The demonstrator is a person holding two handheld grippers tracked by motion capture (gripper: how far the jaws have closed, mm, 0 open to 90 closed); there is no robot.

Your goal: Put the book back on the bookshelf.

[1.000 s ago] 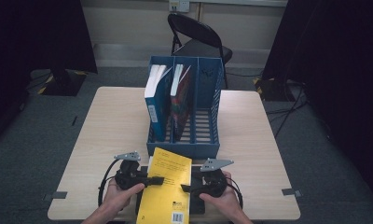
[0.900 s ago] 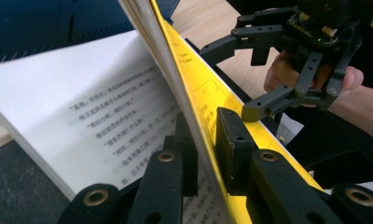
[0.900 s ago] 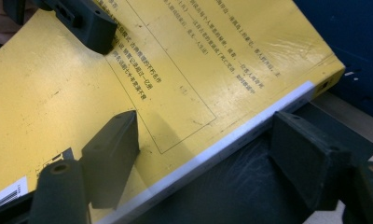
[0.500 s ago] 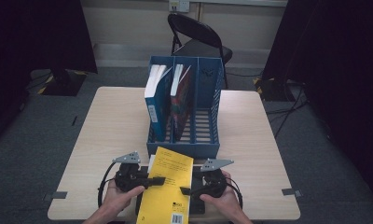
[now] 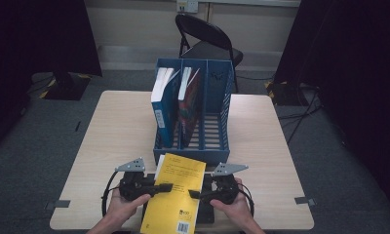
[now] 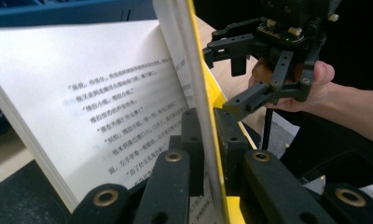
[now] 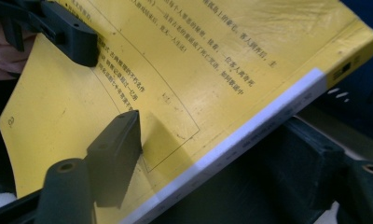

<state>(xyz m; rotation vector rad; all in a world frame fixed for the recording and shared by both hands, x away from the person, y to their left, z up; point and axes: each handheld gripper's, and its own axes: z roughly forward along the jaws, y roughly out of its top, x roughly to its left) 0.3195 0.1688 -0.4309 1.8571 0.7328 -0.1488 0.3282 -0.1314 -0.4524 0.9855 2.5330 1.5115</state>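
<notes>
High view. A yellow book (image 5: 176,192) lies at the near edge of the bench (image 5: 110,126), back cover up, its far end just short of the blue file rack (image 5: 217,109). The rack stands mid-bench with three slots: a blue-spined book (image 5: 163,109) upright in the left slot, a dark red book (image 5: 189,109) in the middle one, the right slot bare. A folding chair (image 5: 207,41) stands beyond the bench. The left tool (image 5: 159,187) comes in at the book's left edge, its black jaws over the cover. The right tool (image 5: 195,194) comes in from the book's right edge. A hand grips each tool body.

Left gripper view. The left tool (image 6: 208,140) has its jaws closed down on the book's yellow cover (image 6: 201,93), pinching that thin sheet alone; the jaws have just been closing on it. The cover is lifted clear of the printed white pages (image 6: 96,93), which fan open to the left. Farther off, the right tool (image 6: 240,79) is seen with the hand (image 6: 310,84) that carries it.

Right gripper view. The right tool (image 7: 212,154) has its jaws set wide around the thick book (image 7: 184,70) at the spine side: one jaw lies on the yellow cover, the other sits below the white spine edge (image 7: 250,130). Whether its pads press on the book I cannot tell. Top left, a jaw of the left tool (image 7: 72,37) rests on the cover.
</notes>
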